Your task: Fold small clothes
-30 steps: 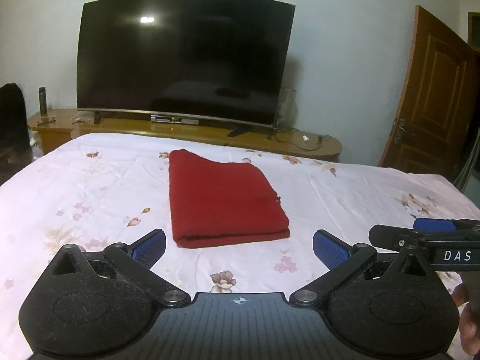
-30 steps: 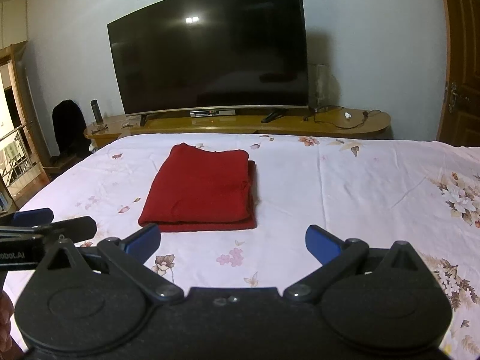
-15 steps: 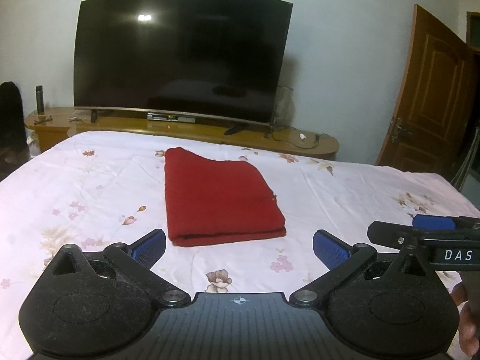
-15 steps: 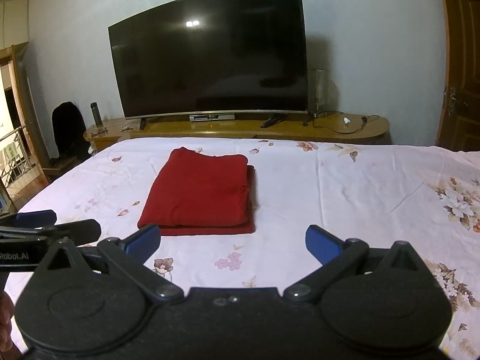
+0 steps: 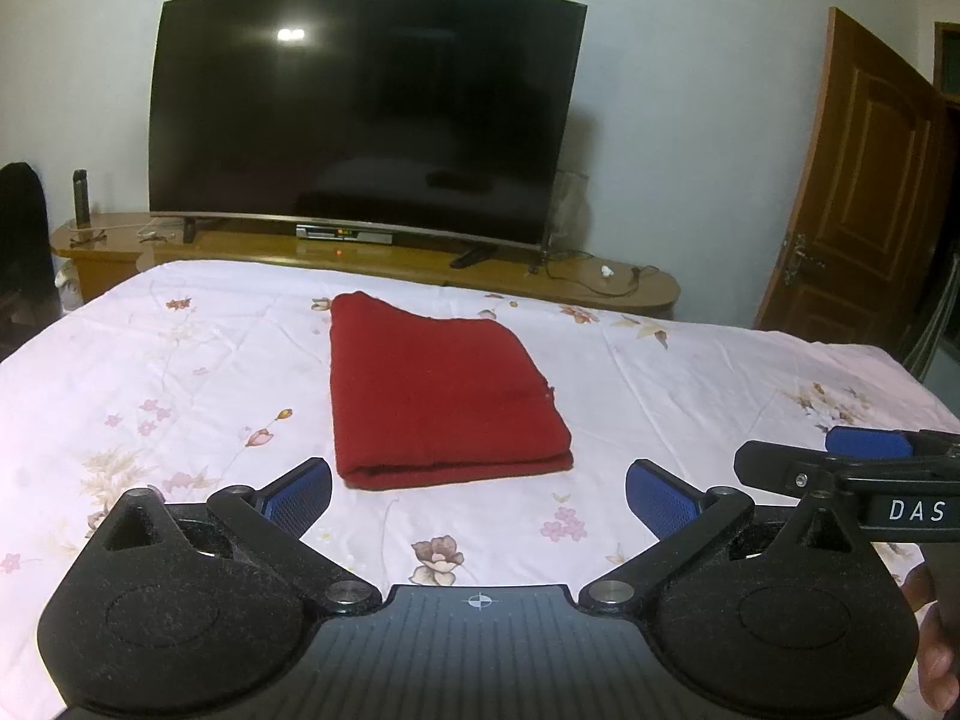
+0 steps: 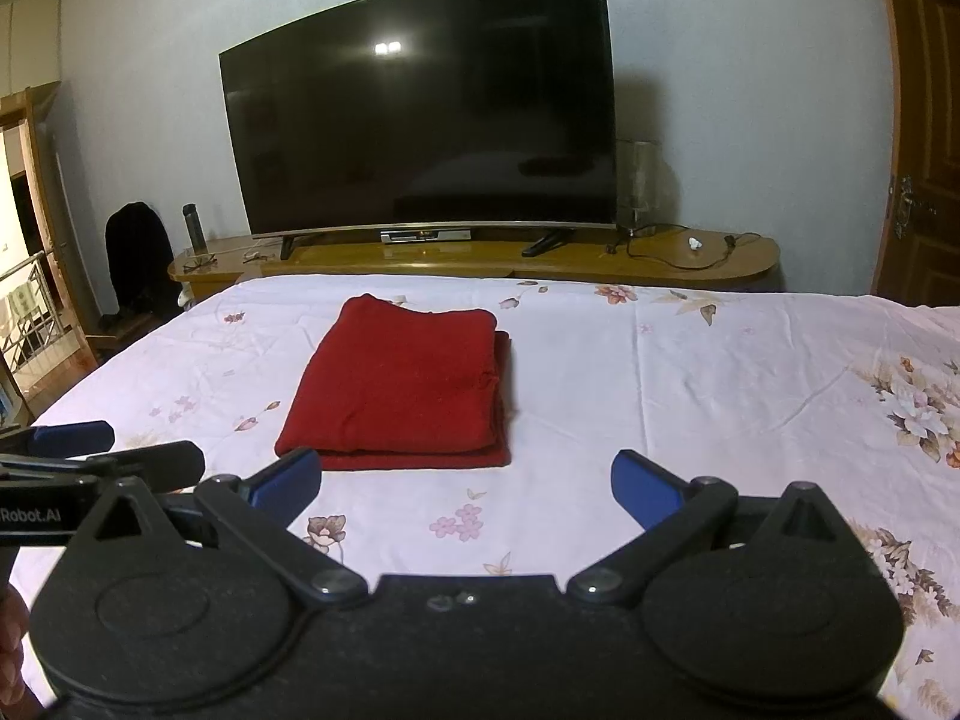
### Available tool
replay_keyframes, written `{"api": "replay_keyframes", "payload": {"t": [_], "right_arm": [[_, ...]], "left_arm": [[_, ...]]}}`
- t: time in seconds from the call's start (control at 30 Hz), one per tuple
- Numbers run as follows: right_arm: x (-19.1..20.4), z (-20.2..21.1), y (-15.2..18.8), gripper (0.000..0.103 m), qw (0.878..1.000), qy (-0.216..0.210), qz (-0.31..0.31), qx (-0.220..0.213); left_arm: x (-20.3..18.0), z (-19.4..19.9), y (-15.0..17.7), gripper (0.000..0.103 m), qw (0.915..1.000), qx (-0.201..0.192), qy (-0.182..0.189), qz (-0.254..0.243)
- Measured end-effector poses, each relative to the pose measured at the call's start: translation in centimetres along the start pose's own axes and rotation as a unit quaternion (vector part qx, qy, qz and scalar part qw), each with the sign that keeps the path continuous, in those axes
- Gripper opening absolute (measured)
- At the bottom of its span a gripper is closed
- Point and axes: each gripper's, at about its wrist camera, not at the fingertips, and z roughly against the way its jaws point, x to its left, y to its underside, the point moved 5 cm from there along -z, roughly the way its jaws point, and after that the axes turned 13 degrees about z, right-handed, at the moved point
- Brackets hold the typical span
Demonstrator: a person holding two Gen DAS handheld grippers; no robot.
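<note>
Both views have shifted slightly: the cloth (image 5: 441, 396) sits a touch toward 12 o'clock in the left one and toward 6 o'clock in the right.

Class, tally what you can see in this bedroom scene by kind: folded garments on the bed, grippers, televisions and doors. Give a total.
Folded red garment: 1
Grippers: 2, the left gripper and the right gripper
Television: 1
Wooden door: 1
Total: 5

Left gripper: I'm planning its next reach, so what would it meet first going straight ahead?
Probably the near folded edge of the red cloth on the bed. The left gripper is open and points at it with only bedsheet between, though depth is hard to judge.
</note>
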Motion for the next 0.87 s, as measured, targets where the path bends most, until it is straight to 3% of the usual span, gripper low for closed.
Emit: {"api": "replay_keyframes", "payload": {"t": [0.87], "right_arm": [[-0.38,-0.35,0.08,0.102,1.0,0.001,0.003,0.003]], "left_arm": [[0.46,-0.56,-0.09,0.103,0.9999,0.005,-0.004,-0.013]]}}
